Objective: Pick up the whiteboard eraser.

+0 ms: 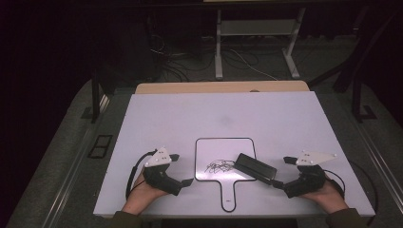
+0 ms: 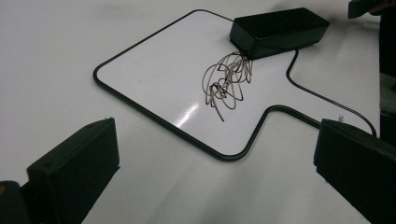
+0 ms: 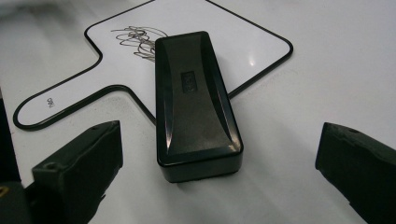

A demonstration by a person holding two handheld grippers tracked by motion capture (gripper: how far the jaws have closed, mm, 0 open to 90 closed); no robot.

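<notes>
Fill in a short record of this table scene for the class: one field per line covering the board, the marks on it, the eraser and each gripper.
board: small paddle-shaped whiteboard with a black rim, lying flat on the white table, handle toward the person
marks: a dark scribble on the board near the eraser
eraser: black block eraser, partly on the board's right edge, partly on the table
left gripper: open, resting left of the board, holding nothing
right gripper: open, just right of the eraser, not gripping it
</notes>
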